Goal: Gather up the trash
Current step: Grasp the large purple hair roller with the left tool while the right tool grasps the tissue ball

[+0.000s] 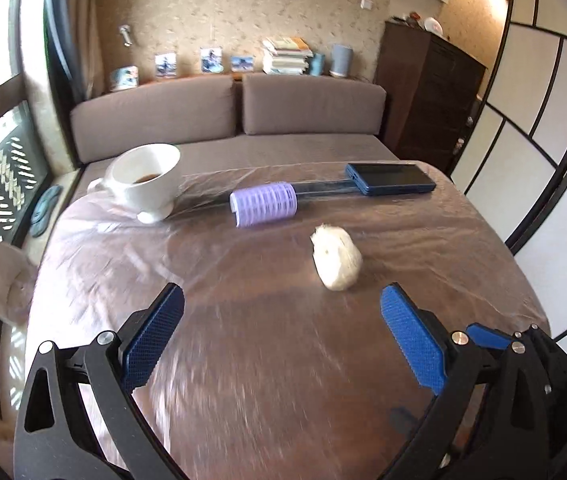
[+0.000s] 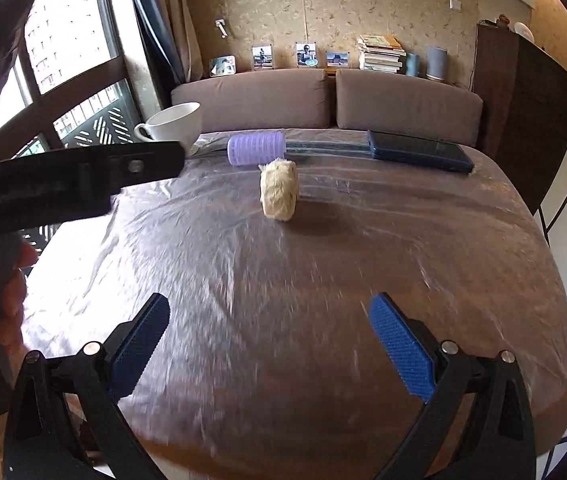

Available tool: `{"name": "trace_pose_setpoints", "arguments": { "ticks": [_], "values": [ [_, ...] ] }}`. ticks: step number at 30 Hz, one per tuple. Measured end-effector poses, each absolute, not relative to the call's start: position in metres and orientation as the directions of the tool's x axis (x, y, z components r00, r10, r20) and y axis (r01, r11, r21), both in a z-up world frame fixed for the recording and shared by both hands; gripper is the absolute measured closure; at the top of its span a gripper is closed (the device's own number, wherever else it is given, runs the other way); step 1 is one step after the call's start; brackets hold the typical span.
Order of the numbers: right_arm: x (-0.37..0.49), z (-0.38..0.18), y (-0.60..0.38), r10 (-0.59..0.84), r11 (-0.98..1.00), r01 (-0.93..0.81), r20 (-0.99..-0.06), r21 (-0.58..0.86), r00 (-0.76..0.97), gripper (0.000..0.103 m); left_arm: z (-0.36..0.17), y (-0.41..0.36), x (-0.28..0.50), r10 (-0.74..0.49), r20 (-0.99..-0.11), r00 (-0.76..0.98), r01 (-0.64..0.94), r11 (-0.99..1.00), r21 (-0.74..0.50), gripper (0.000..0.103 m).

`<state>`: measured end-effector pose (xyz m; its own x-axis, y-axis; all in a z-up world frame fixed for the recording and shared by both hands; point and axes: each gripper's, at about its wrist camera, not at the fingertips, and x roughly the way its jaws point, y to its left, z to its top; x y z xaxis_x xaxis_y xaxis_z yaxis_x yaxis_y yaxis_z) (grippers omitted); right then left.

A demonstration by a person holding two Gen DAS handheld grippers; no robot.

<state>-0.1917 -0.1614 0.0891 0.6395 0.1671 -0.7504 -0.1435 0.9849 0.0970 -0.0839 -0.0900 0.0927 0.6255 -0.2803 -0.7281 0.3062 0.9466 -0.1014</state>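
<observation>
Right wrist view: the fuzzy wad (image 2: 279,190) is seen straight ahead of the wide-open, empty right tongs (image 2: 269,322), long axis pointing away; the left tongs (image 1: 282,308), equally wide and empty, have it off to their right.

this is a room in a home. a long grey-brown cloth sofa (image 1: 227,120) stands by a beige papered wall. on the ledge behind it are small framed photos (image 2: 306,55) and a pile of books (image 1: 286,56). a tall dark wooden cabinet (image 1: 427,92) stands in the corner, near a big window (image 2: 67,40) showing city buildings.
</observation>
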Motion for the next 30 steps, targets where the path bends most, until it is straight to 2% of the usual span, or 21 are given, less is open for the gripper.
{"name": "trace_pose_setpoints", "arguments": {
  "ticks": [7, 11, 17, 23, 24, 25, 28, 30],
  "values": [
    [-0.135, 0.073, -0.149, 0.119, 0.993, -0.093, -0.775, 0.078, 0.62, 0.005, 0.063, -0.11, -0.013, -0.277, -0.776, 0.567, 0.321, 0.942, -0.101, 0.003],
    [-0.112, 0.061, -0.145, 0.108, 0.994, -0.095, -0.792, 0.063, 0.601, 0.009, 0.05, -0.114, 0.018, -0.267, -0.786, 0.557, 0.312, 0.945, -0.1, 0.003],
    [-0.085, 0.048, -0.14, 0.112, 0.992, -0.111, -0.807, 0.059, 0.58, 0.012, 0.035, -0.114, 0.039, -0.274, -0.798, 0.537, 0.285, 0.949, -0.135, 0.003],
    [-0.066, 0.045, -0.136, 0.122, 0.99, -0.126, -0.807, 0.06, 0.577, 0.013, 0.027, -0.122, 0.051, -0.26, -0.807, 0.53, 0.301, 0.948, -0.108, 0.003],
    [-0.063, 0.045, -0.136, 0.122, 0.99, -0.124, -0.808, 0.061, 0.576, 0.014, 0.026, -0.123, 0.055, -0.26, -0.807, 0.53, 0.301, 0.948, -0.107, 0.003],
    [-0.06, 0.043, -0.137, 0.126, 0.99, -0.124, -0.811, 0.067, 0.571, 0.021, 0.025, -0.123, 0.056, -0.255, -0.807, 0.532, 0.298, 0.949, -0.103, 0.004],
    [-0.05, 0.041, -0.139, 0.126, 0.99, -0.13, -0.817, 0.063, 0.563, 0.027, 0.021, -0.123, 0.061, -0.255, -0.815, 0.52, 0.293, 0.95, -0.11, 0.019],
    [-0.046, 0.041, -0.139, 0.129, 0.989, -0.137, -0.818, 0.062, 0.561, 0.031, 0.023, -0.122, 0.065, -0.253, -0.81, 0.529, 0.29, 0.951, -0.108, 0.02]
  ]
}}
